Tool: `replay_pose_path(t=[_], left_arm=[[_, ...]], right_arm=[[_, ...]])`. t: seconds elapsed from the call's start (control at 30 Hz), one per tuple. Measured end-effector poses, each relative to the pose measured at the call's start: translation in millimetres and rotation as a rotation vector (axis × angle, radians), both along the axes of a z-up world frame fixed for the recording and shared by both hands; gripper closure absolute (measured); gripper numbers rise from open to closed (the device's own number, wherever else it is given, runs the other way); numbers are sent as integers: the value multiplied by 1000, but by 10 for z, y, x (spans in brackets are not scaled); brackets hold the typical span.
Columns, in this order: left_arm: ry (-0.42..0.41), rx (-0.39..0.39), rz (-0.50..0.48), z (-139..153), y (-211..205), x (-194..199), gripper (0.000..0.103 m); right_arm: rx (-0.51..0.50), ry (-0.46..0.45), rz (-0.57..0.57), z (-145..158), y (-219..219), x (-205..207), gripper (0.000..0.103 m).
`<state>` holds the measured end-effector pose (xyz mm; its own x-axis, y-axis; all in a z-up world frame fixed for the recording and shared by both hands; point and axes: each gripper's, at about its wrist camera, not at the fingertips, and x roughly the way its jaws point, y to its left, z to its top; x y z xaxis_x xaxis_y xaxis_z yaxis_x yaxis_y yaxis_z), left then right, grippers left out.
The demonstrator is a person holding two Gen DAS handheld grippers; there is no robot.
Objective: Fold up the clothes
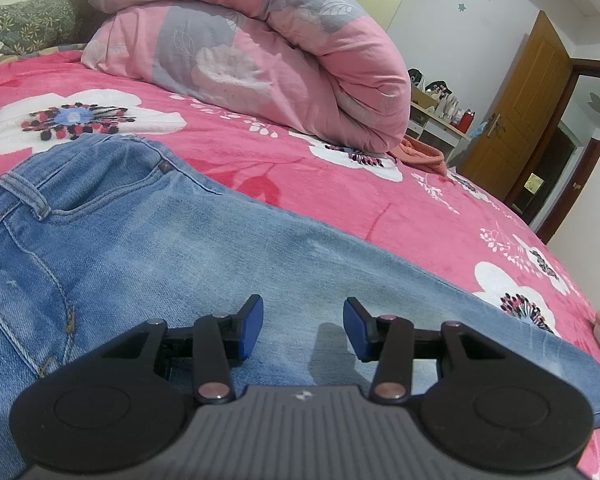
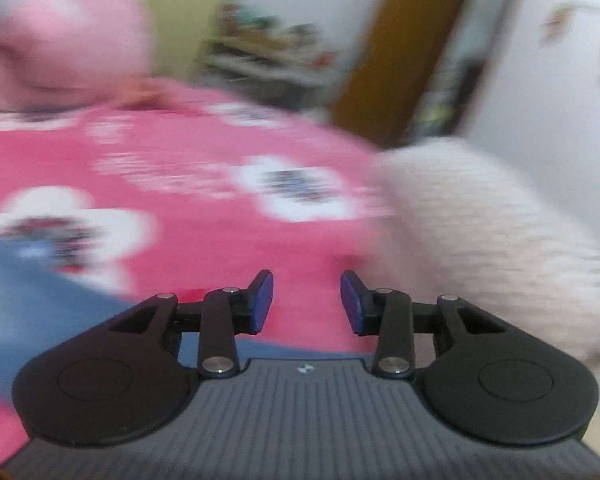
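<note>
Blue-padded fingers of the left gripper [image 1: 303,328] hang close over the jeans [image 1: 148,248], with the jaws standing wide apart and holding nothing. These jeans lie flat on the pink flowered bedspread [image 1: 340,200], front side up, the waistband and pocket at the left of the left wrist view and one leg running out to the right toward the edge of the bed. A rolled pink quilt [image 1: 260,52] lies behind them, well apart from the denim. In the right wrist view everything is strongly blurred; the right gripper [image 2: 307,302] also has its jaws wide apart with nothing between them, above the bedspread, with a part of the blue denim at the lower left and a fluffy white thing [image 2: 480,240] just beside it on the right, which I cannot identify. Whether the jeans are laid out in one layer or already doubled leg on leg I cannot tell, because their near side is hidden under the gripper. For a good fold, I think each gripper should close on an edge of the denim, taking all layers, and both should lift together and evenly, so the cloth does not twist, and the seam lines should meet before the cloth is released.
</note>
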<state>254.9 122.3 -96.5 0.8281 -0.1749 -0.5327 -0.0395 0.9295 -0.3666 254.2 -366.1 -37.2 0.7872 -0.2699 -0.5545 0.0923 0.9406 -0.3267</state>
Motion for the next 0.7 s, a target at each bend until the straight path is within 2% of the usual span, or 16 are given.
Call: replay_pose_path(t=[0.17,0.23,0.27,0.33,0.37,0.43,0.5,0.57,0.6,0.7], left_arm=[[-7,-21,-2,11,21,-9,57],[-19,-55,-3,29,67,-28,56],[-31,-81,-3,46,107,-46,56],[-55,-134,-2,81,187,-80,56],[-68,-155,1,104,230,-100,56],[-79,-178,22,155,324,-126,56],[-73,-206,52,194,440,-137,56],[-57,-237,85,225,571,-144,56],[-46,-239,102,239,630,-145,56],[-12,-217,126,276,761,-144,56]], right_arm=[[218,96,264,-89,477,91,69],[301,138,362,-137,659,136,69],[311,173,369,-216,697,198,69],[256,227,333,-385,646,297,67],[247,210,287,-407,517,301,65],[232,193,134,-355,227,294,65],[126,189,-17,-306,-10,254,65],[88,192,-132,-240,-154,185,66],[89,186,-132,-181,-97,124,67],[50,154,183,-118,645,-170,66]])
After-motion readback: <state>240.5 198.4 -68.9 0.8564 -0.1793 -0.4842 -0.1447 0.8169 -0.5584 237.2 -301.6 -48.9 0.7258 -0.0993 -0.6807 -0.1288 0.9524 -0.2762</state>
